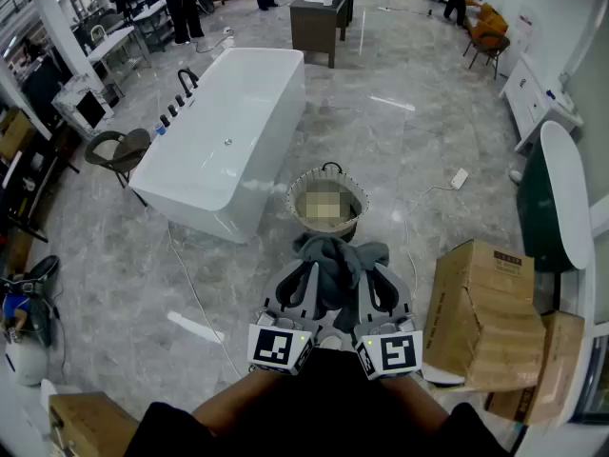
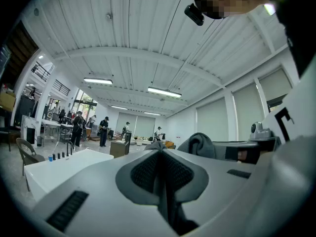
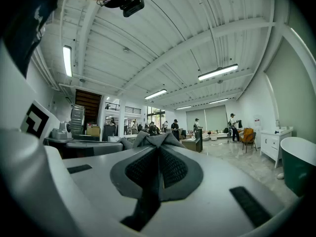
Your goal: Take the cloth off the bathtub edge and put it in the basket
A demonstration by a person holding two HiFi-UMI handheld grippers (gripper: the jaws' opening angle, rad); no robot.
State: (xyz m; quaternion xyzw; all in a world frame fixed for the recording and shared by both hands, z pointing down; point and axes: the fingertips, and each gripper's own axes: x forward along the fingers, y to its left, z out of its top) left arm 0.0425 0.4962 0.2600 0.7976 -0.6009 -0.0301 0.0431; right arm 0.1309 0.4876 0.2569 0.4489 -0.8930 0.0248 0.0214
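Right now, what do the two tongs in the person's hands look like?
Both the left tongs and right tongs are pale grey shells with two broad jaws lined by dark textured pads. Each carries a cube printed with black-and-white square markers. No cables show.

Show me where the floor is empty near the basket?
The widest bare floor lies beyond the basket, between the bathtub and the power strip. A smaller patch sits on the near side of the bathtub, though a thin cord crosses it. The right side is crowded with cardboard boxes.
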